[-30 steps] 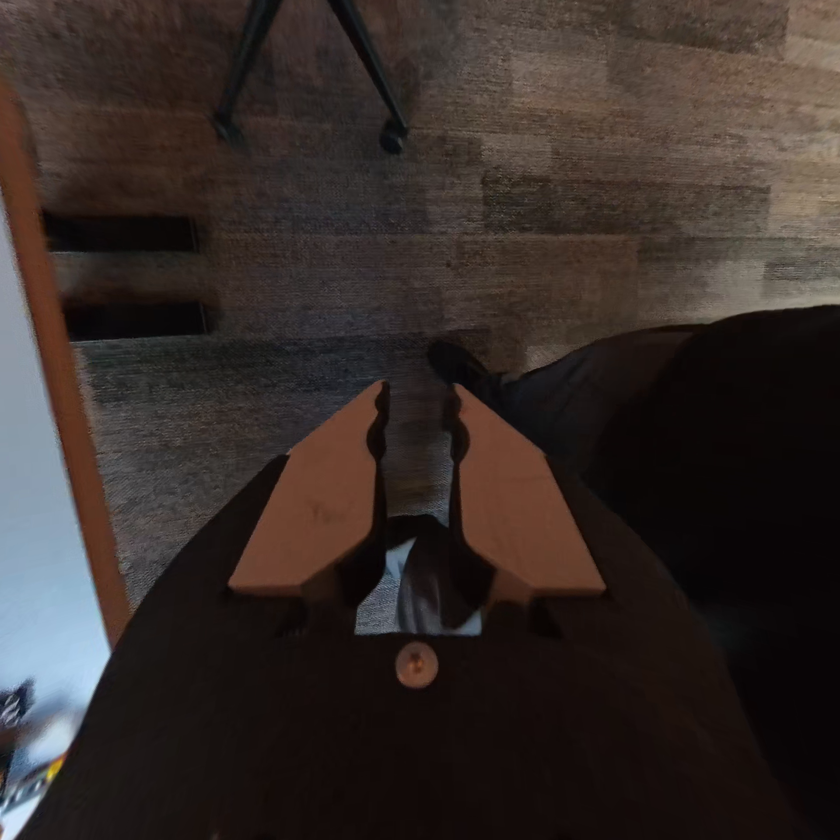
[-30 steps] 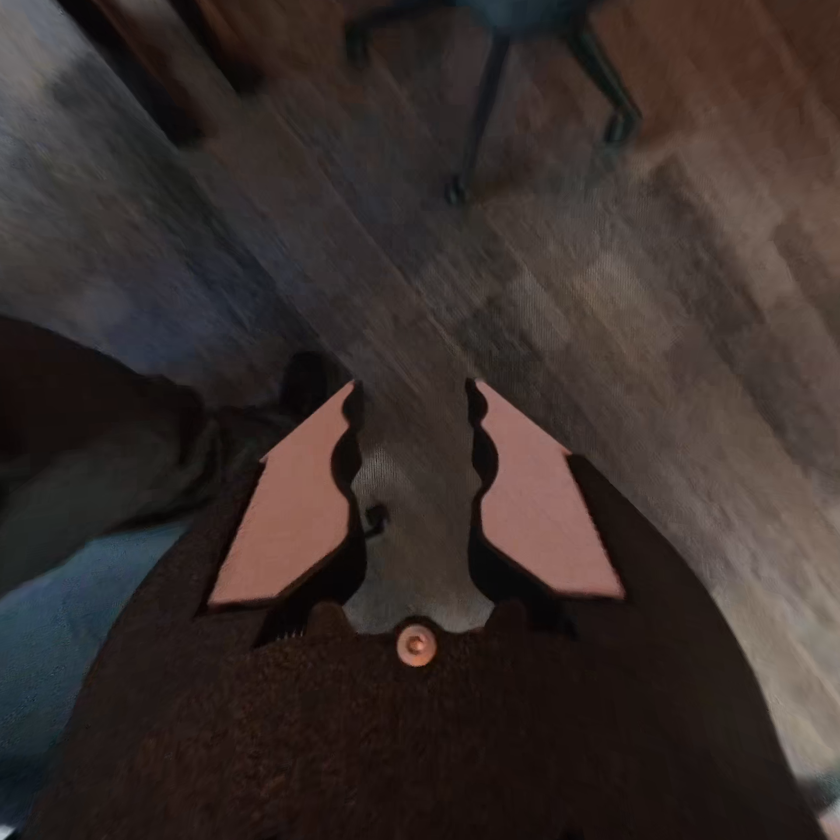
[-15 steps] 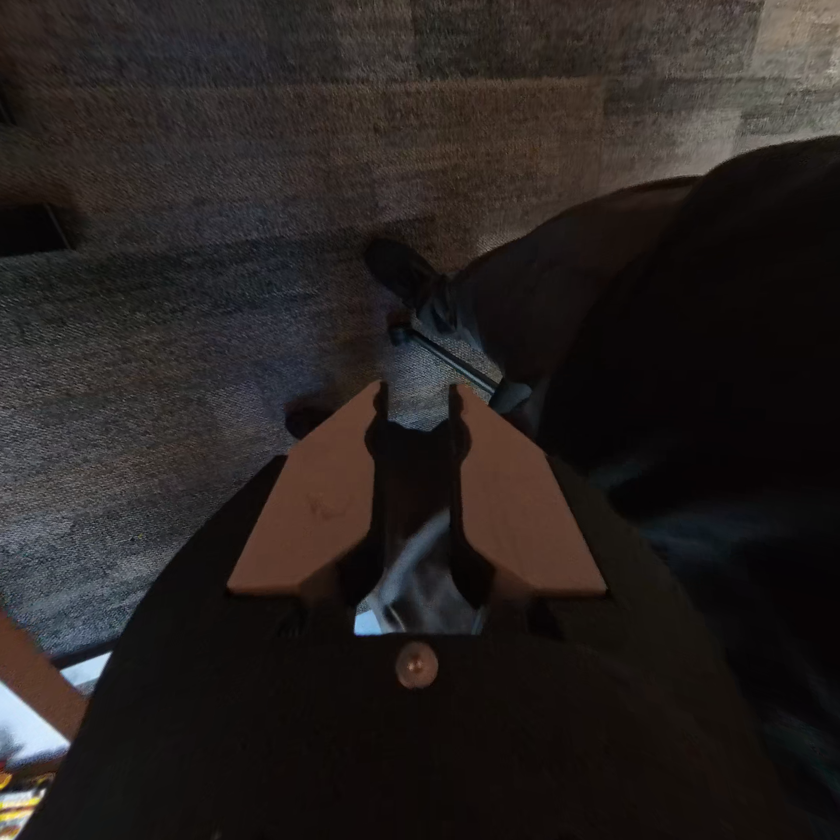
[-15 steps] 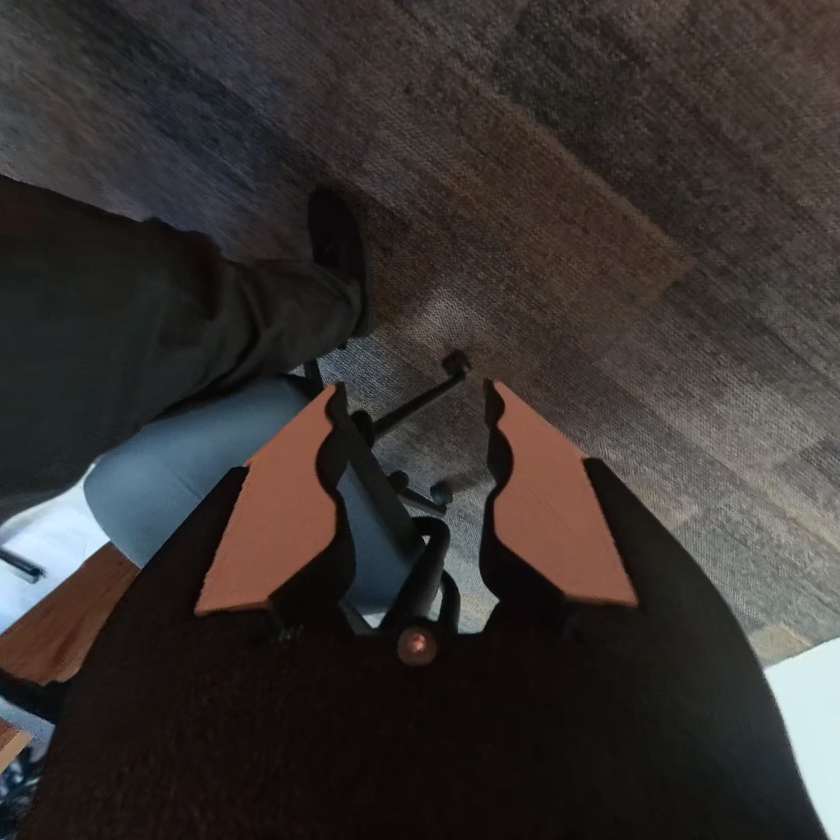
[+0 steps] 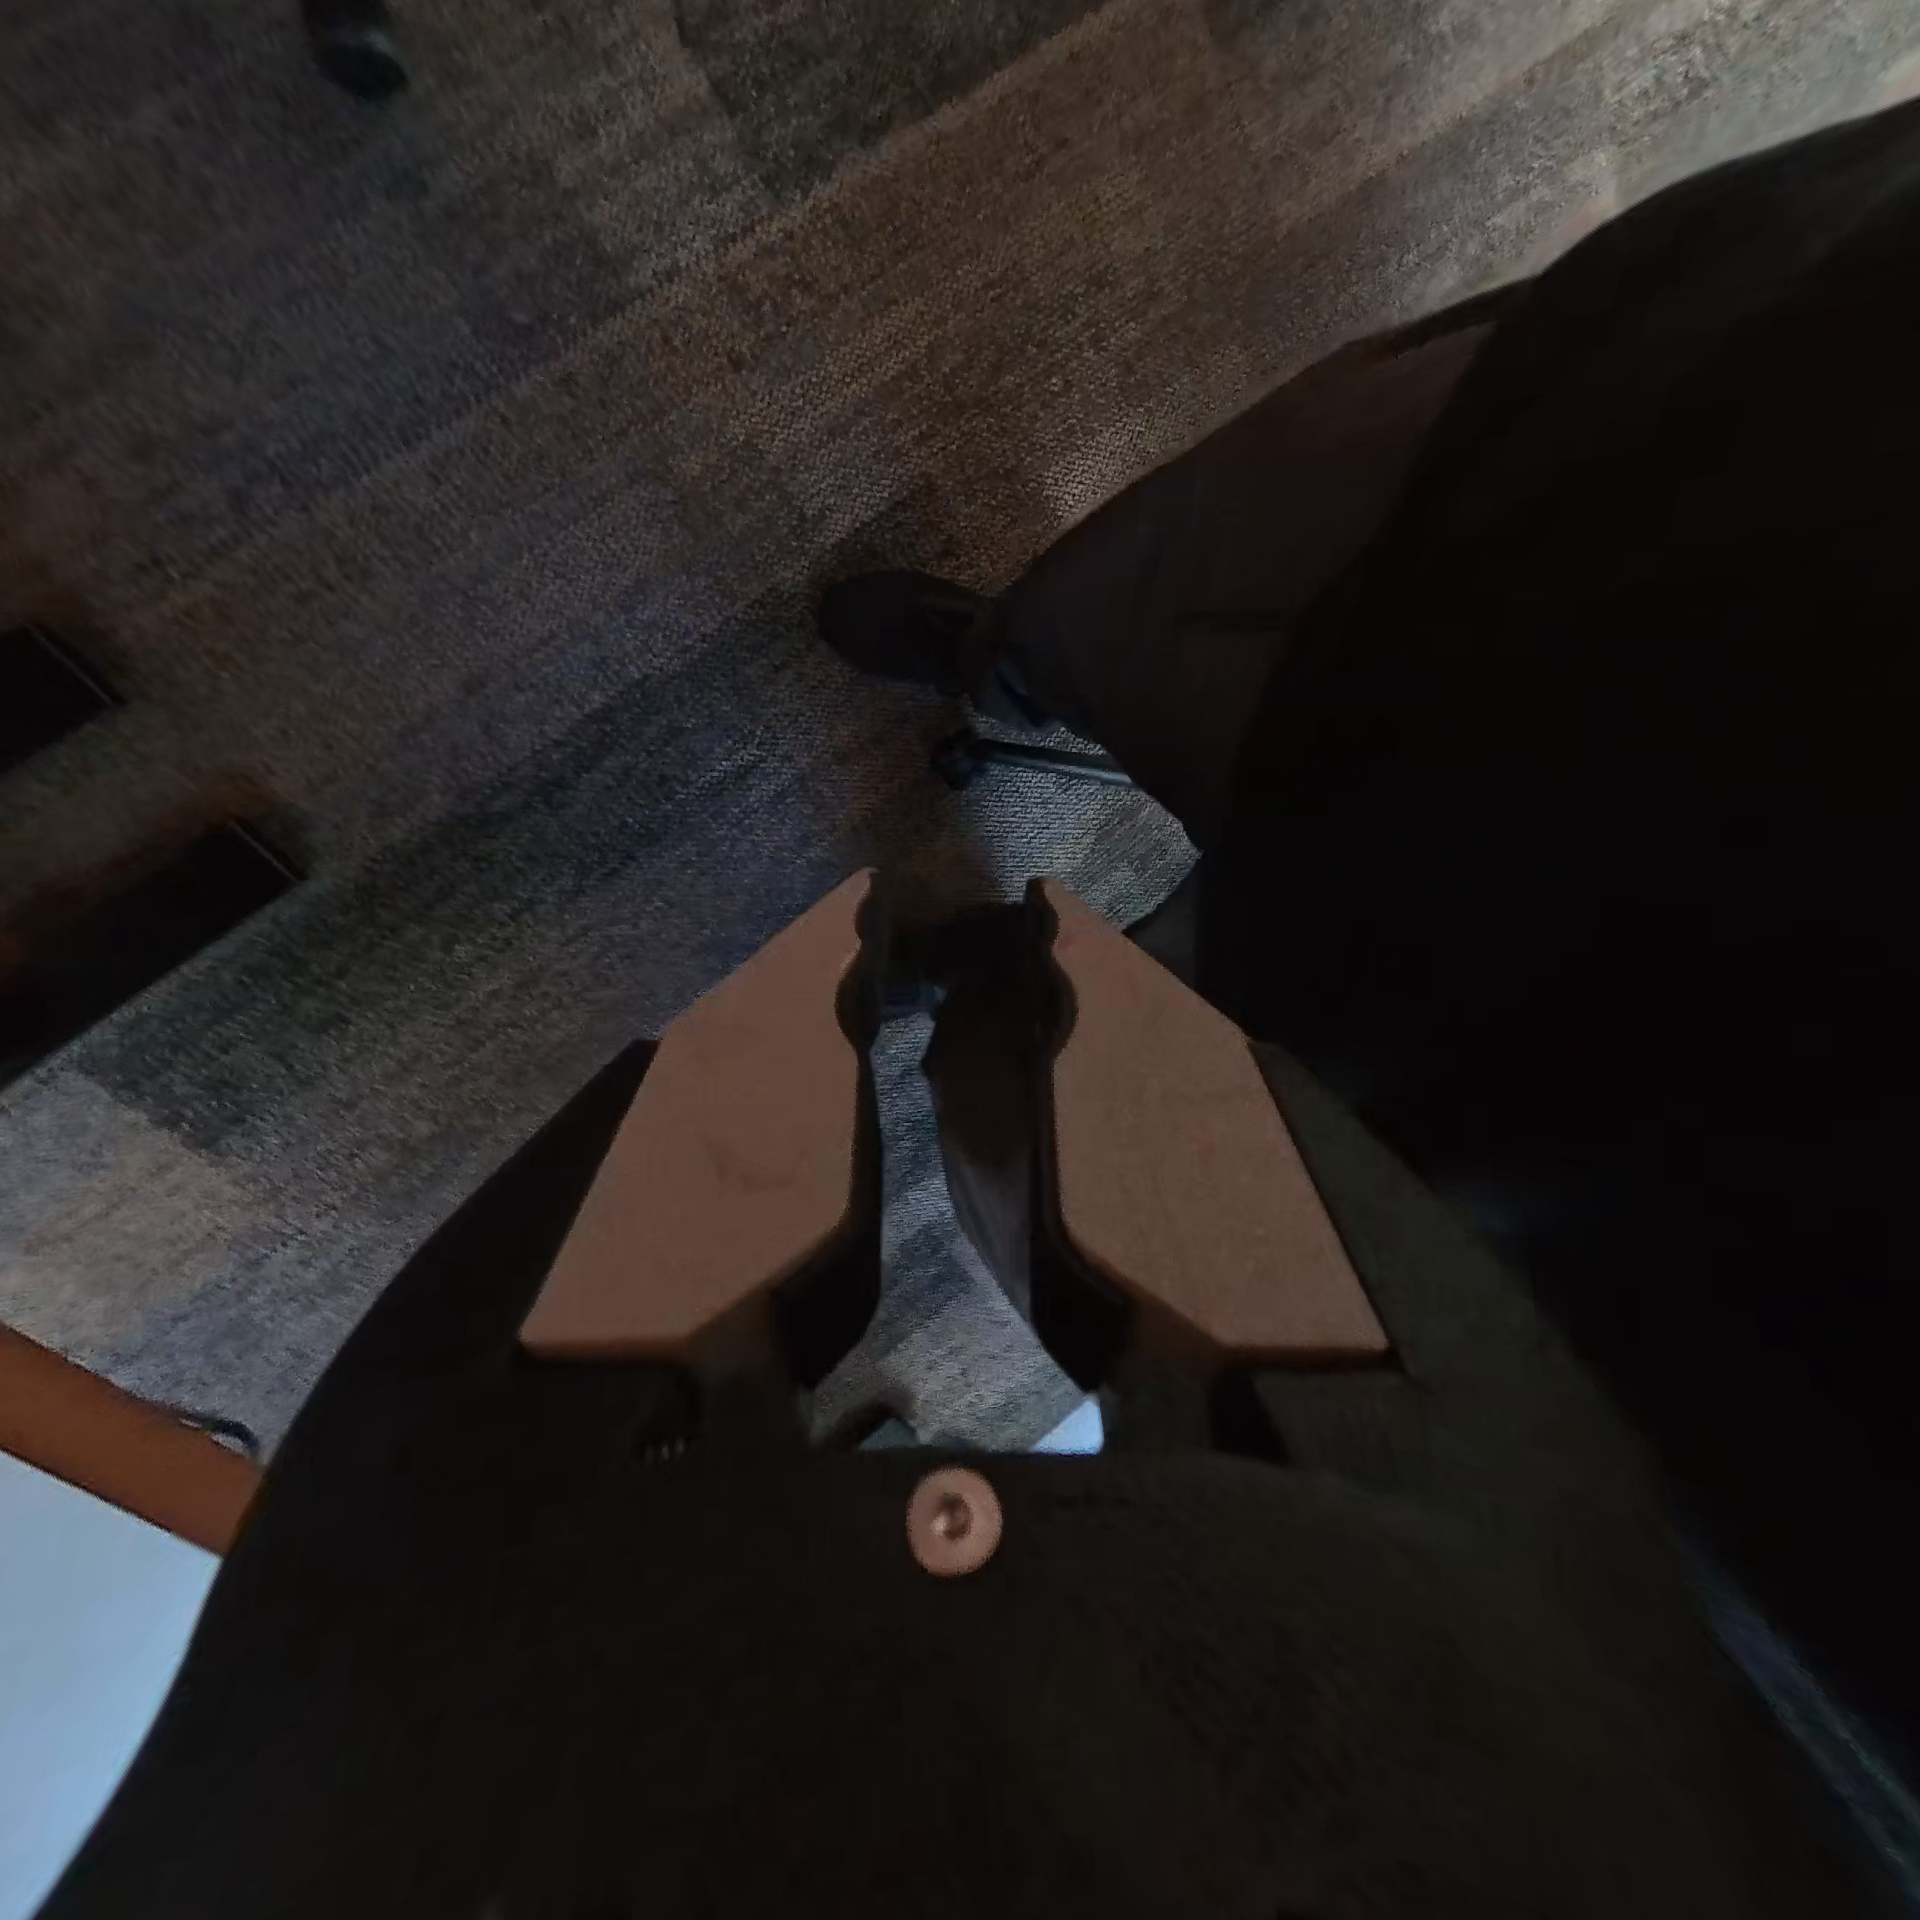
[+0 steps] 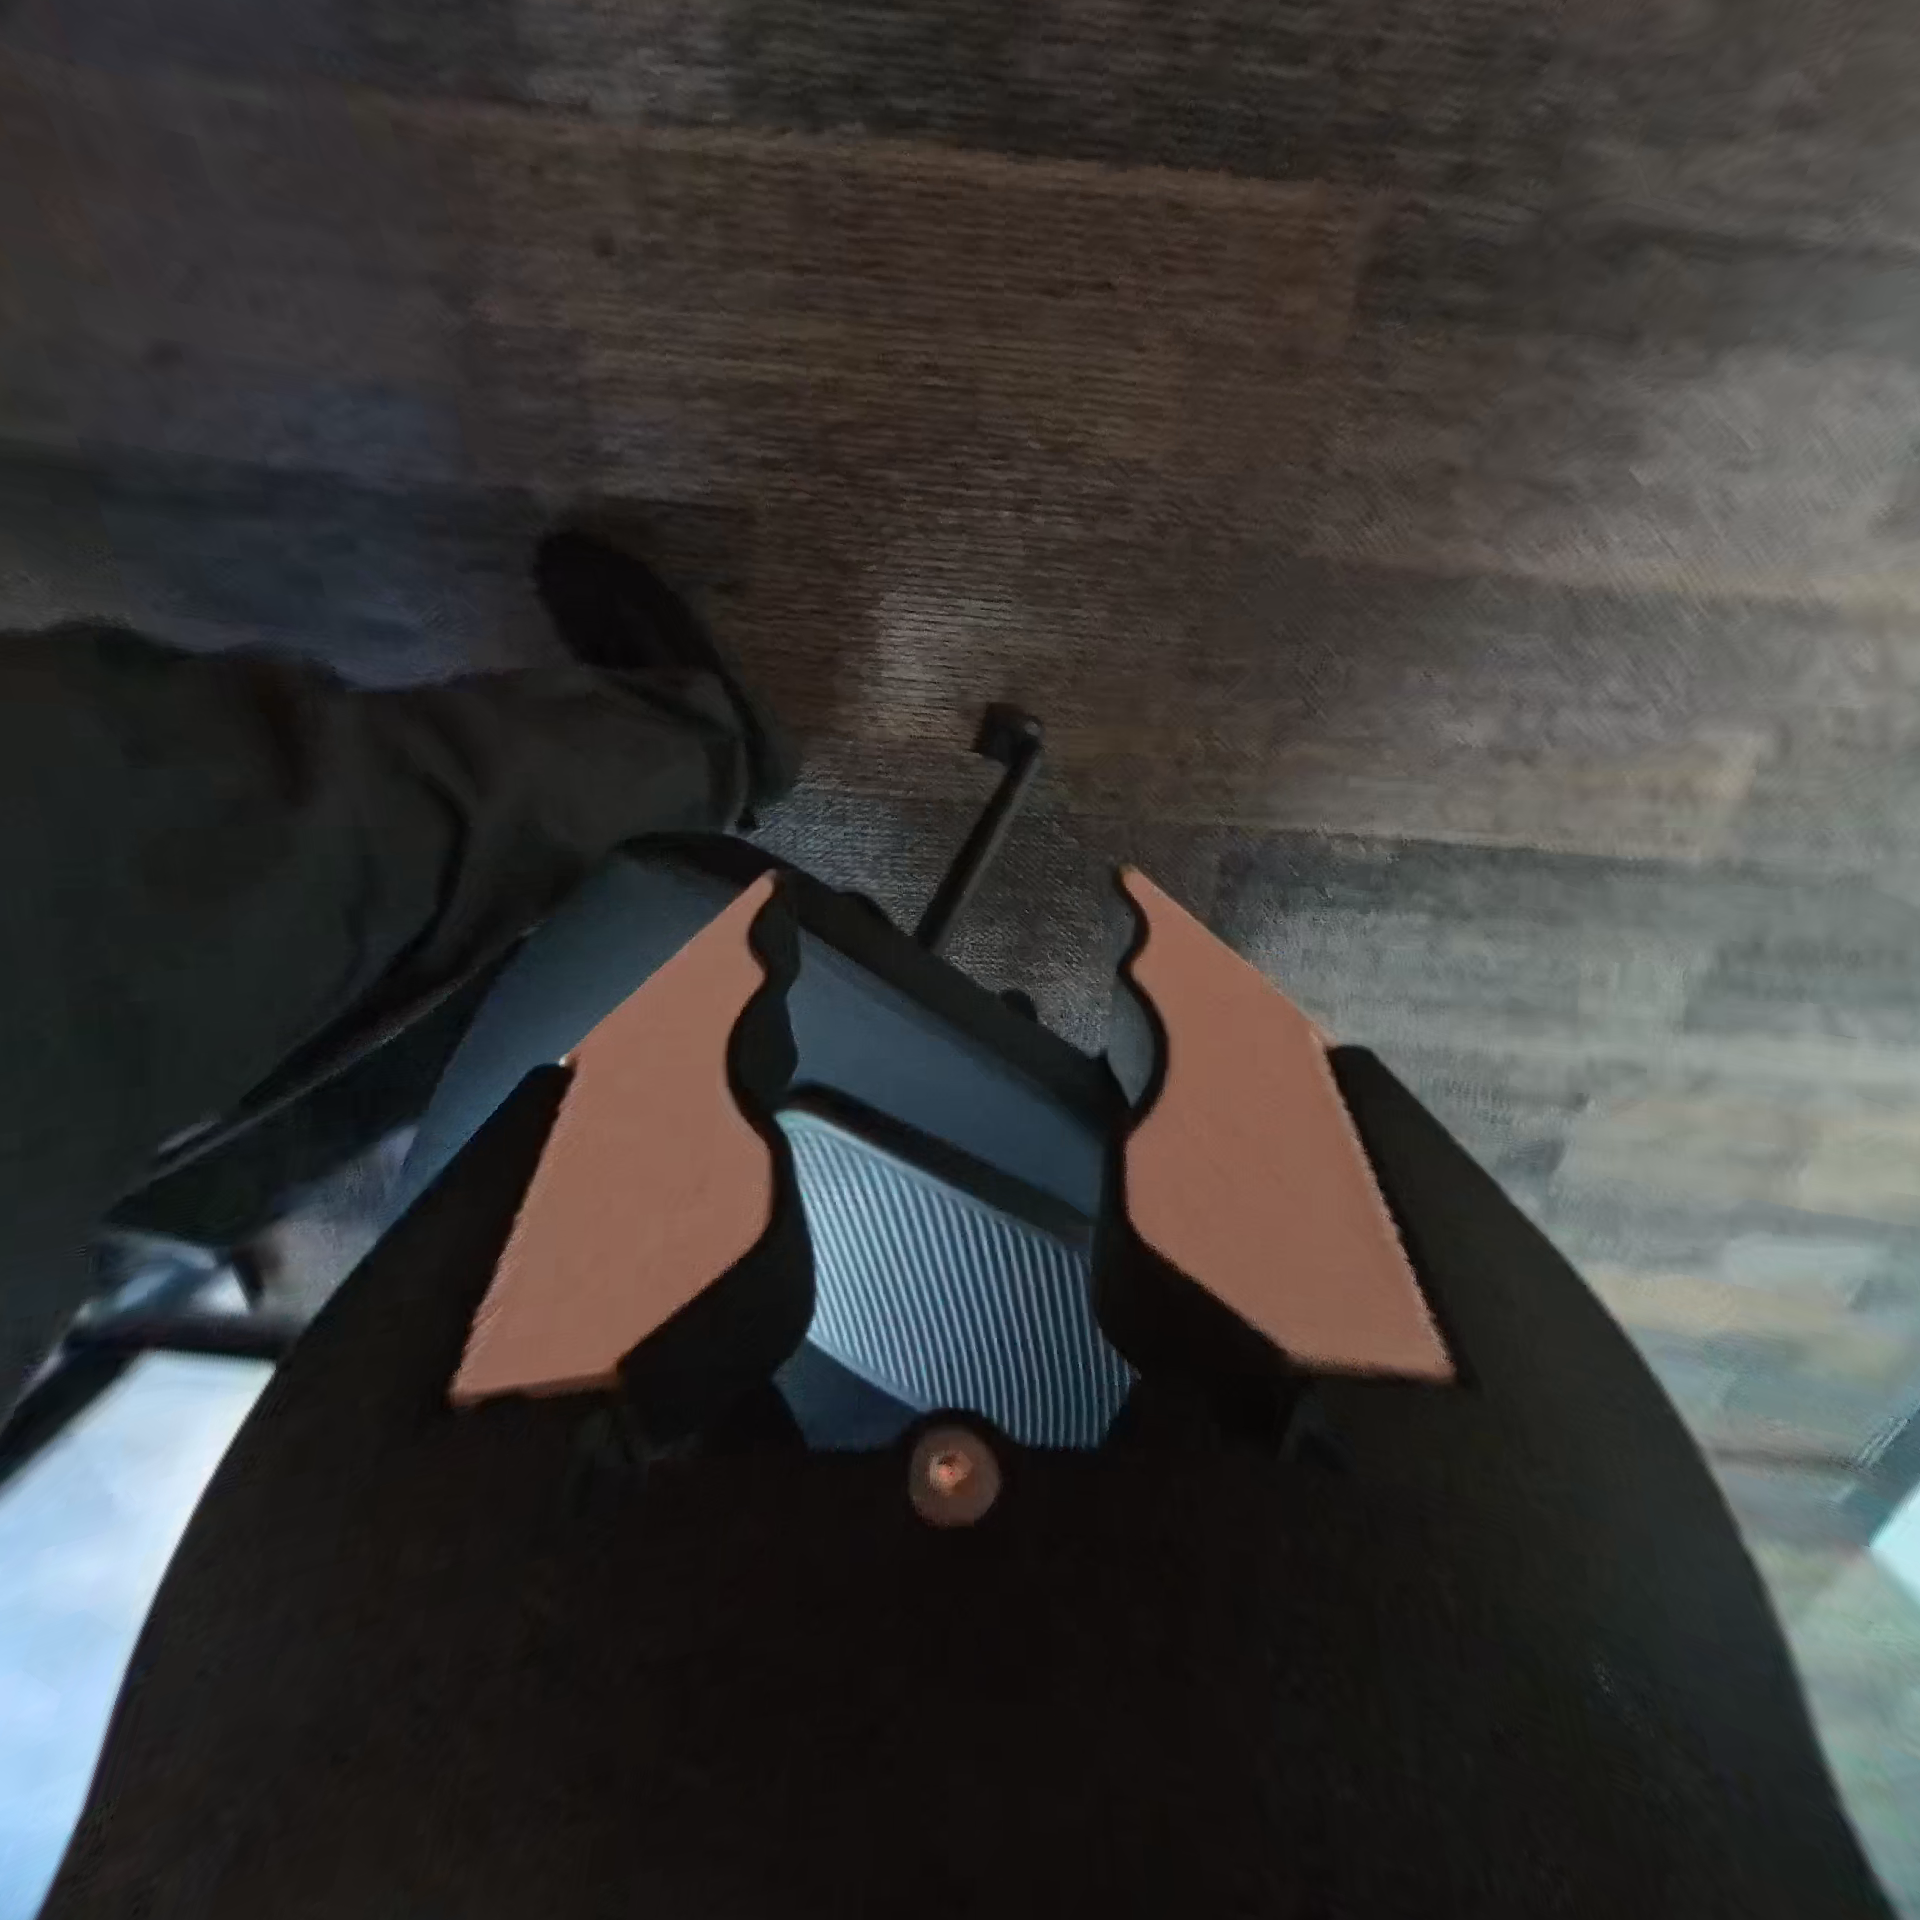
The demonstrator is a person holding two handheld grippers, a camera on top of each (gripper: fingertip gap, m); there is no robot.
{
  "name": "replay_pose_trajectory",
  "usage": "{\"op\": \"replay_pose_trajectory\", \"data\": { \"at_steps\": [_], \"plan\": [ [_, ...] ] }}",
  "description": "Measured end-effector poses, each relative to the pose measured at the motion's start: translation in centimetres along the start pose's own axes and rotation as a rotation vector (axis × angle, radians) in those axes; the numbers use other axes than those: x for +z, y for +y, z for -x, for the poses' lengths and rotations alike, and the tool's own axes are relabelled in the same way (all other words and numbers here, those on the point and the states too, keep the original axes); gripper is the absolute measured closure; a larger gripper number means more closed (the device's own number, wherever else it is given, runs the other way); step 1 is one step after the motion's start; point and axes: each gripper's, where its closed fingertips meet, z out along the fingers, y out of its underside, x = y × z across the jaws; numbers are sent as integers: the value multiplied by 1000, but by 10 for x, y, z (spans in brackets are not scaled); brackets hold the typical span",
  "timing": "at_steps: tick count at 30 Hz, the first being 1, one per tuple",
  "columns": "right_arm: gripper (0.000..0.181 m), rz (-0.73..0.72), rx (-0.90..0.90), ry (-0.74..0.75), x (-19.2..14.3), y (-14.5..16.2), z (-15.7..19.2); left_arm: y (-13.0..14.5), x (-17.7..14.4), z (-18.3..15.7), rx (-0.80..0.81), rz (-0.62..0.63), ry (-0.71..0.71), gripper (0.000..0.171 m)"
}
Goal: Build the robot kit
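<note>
The left hand-held gripper, with two terracotta-coloured fingers on a black body, points down at a grey-brown patchwork carpet floor. Its jaws stand a narrow gap apart and grasp nothing; only carpet and a dark strip, perhaps a chair part, show between them. Beyond the tips a black shoe rests on the carpet, joined to a dark trouser leg that runs off to the right. A small black chair caster sits just below the shoe. At the lower left a brown wooden edge of a pale worktop cuts the corner.

The right hand-held gripper is spread wide and released, holding nothing. Between its fingers lies a dark grey ribbed chair seat, well below it. A black chair base spoke with a caster reaches out over the carpet floor. To the left, a black shoe and a dark trouser leg stand beside the seat.
</note>
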Motion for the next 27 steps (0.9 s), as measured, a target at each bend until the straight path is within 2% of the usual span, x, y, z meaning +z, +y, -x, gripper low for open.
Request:
{"op": "replay_pose_trajectory", "data": {
  "at_steps": [3,6,9,12,15,18,23,27],
  "plan": [
    [133,-71,193,214,-39,51,-65,5,1,3,107,5,16,150],
    [125,-131,389,320,-81,112,-106,15,7,2,218,19,51,151],
    [128,-195,483,331,-105,164,-94,18,14,-4,302,11,85,150],
    [128,-233,457,245,-101,182,-38,10,20,-18,360,-24,119,150],
    [129,-276,352,135,-90,164,27,0,26,-33,368,-45,152,150],
    [129,-318,243,56,-78,122,70,-13,26,-42,367,-66,160,150],
    [121,-354,1,-53,-50,24,109,-28,30,-33,354,-60,95,144],
    [118,-323,-230,-114,-14,-40,132,-41,41,-16,247,-40,2,137]
  ]
}}
